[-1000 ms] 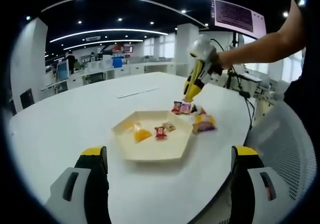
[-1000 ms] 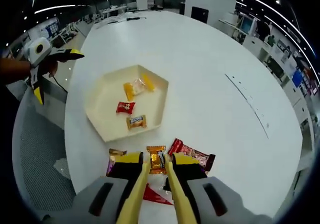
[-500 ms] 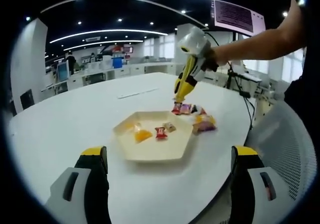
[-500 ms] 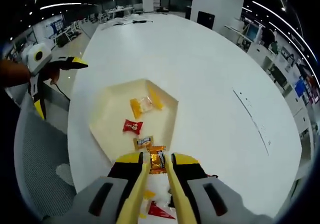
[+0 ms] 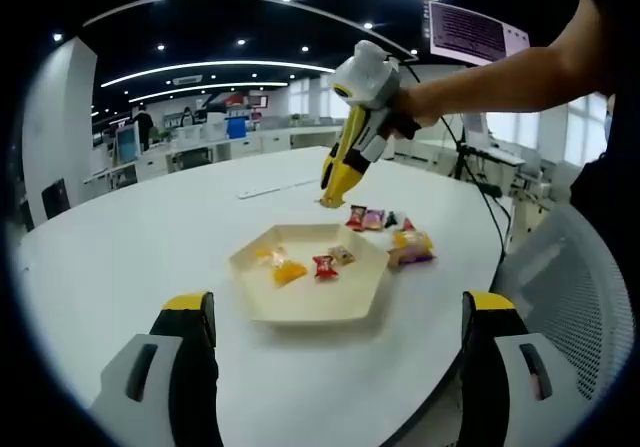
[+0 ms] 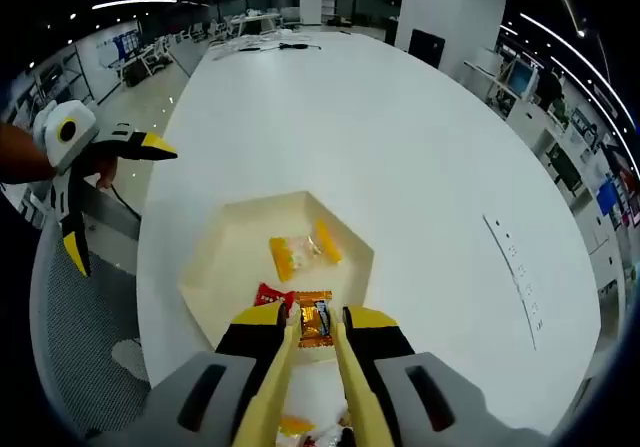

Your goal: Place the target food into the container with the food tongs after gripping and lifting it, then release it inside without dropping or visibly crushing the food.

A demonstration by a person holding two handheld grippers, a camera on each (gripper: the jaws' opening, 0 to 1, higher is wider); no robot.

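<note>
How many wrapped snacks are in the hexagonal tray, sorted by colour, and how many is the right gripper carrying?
In the tray:
yellow-orange snack: 1
red snack: 1
tan snack: 1
Held by the right gripper:
orange snack: 1
Total: 4

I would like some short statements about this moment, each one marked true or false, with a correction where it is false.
1. The right gripper holds an orange wrapped candy between its jaws. True.
2. The hexagonal tray is empty. False: several wrapped candies lie in it, among them a red candy.
3. The left gripper is shut on a candy. False: its jaws stand wide apart with nothing between them.
4. More candies lie on the white table beside the tray, among them a purple packet. True.
5. The tray is round and blue. False: it is six-sided and cream-coloured.
</note>
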